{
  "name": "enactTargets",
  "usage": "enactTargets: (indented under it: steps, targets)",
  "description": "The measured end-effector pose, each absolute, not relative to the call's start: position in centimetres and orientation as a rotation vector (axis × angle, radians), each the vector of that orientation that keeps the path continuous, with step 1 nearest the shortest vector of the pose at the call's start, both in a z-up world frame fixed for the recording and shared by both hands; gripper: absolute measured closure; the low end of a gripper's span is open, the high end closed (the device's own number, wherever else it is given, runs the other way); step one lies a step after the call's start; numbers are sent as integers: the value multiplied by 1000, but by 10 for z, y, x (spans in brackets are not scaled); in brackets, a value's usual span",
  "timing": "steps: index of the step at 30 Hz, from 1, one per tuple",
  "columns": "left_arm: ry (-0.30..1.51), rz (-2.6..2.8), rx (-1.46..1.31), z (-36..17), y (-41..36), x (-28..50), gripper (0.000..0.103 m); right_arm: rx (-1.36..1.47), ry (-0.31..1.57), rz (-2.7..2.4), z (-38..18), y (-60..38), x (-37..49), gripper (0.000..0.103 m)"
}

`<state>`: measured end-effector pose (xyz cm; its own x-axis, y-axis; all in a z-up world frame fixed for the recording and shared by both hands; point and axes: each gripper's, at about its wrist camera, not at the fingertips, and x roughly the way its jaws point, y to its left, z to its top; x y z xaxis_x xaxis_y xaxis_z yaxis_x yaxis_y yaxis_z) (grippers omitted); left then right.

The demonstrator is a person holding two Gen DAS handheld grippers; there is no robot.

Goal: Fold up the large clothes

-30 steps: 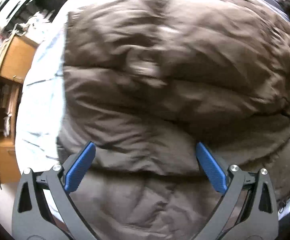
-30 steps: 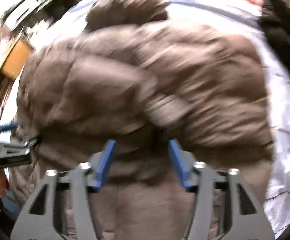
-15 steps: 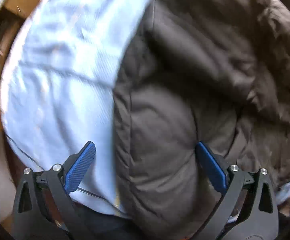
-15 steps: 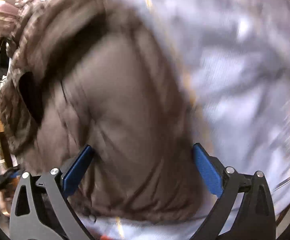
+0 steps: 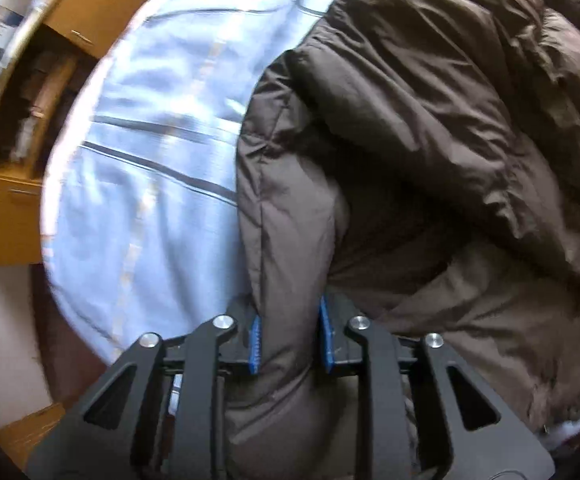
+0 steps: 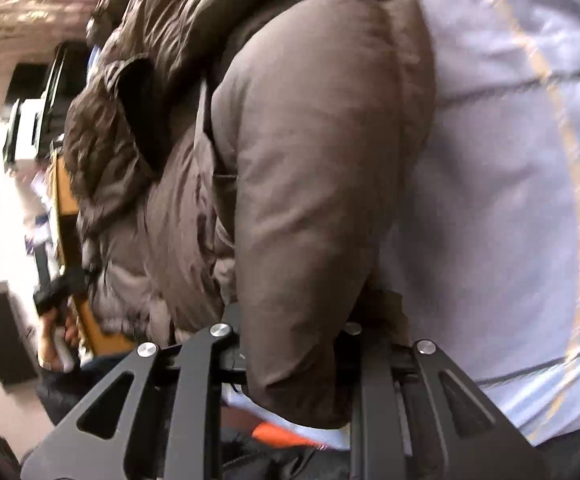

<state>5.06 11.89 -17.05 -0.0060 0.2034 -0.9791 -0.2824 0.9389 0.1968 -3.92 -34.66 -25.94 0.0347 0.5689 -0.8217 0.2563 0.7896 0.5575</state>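
A large brown puffer jacket [image 5: 429, 140] lies bunched on a pale blue striped sheet [image 5: 150, 168]. My left gripper [image 5: 290, 338] is shut on the jacket's left edge, with brown fabric pinched between the blue pads [image 5: 254, 340]. In the right wrist view the jacket [image 6: 309, 160] bulges over my right gripper [image 6: 295, 344]. Its jaws stand close together around a thick padded edge, and the fabric hides the pads. The sheet [image 6: 509, 200] lies to the right of that edge.
A wooden cabinet with drawers [image 5: 14, 152] stands to the left beyond the sheet's edge. In the right wrist view my left hand with its gripper [image 6: 56, 308] shows at far left, with furniture [image 6: 30, 120] behind. Something orange [image 6: 274, 434] peeks under the jacket.
Both grippers were wide open over the jacket half a second ago. Both have closed on its opposite edges, and the views have tilted further sideways.
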Motion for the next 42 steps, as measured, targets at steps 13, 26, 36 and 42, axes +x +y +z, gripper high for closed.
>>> enactTargets:
  steps: [13, 26, 36, 42]
  targets:
    - [1153, 162, -179, -27, 21, 113, 19, 486, 1115, -115, -160, -384, 42, 13]
    - [1509, 17, -148, -175, -31, 176, 15, 164, 973, 109, -97, -171, 386, 13]
    - [1571, -9, -164, -197, -42, 196, 9, -48, 1123, -128, -175, -112, 519, 95]
    - [1579, -13, -195, -196, -47, 199, 9, 248, 937, 30, -126, -151, 485, 98]
